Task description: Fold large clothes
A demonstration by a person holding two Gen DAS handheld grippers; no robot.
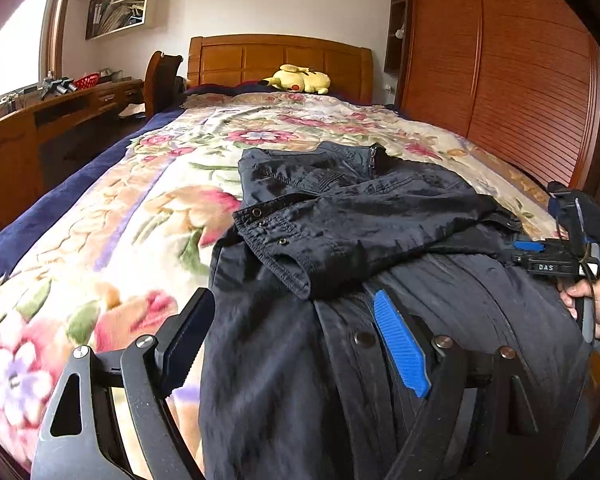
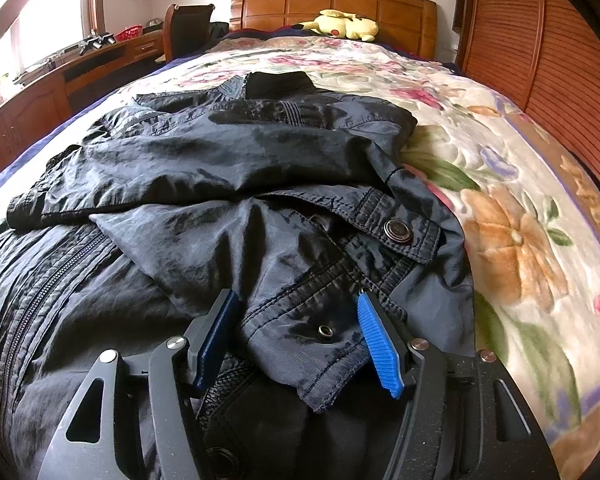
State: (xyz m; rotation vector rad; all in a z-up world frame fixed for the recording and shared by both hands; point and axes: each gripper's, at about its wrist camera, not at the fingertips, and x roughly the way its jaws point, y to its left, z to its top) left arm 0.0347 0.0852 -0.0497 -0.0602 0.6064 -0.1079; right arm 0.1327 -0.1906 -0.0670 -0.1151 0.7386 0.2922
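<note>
A dark navy jacket (image 1: 340,216) lies on the flowered bedspread (image 1: 112,240), collar toward the headboard and both sleeves folded across its chest. My left gripper (image 1: 292,300) stands open over the jacket's near left part; its left finger is off the cloth above the bedspread, and nothing is gripped. My right gripper (image 2: 296,300) is open, low over the jacket (image 2: 204,168), with the right sleeve's snap-button cuff (image 2: 328,340) lying loose between its blue pads (image 2: 380,348). In the left wrist view the right gripper (image 1: 518,252) shows at the jacket's right edge, held by a hand (image 1: 596,304).
A yellow plush toy (image 1: 298,79) lies by the wooden headboard (image 1: 280,60). A wooden desk (image 1: 60,116) and a chair (image 1: 162,80) run along the bed's left side. A slatted wooden wardrobe (image 1: 500,80) stands close on the right.
</note>
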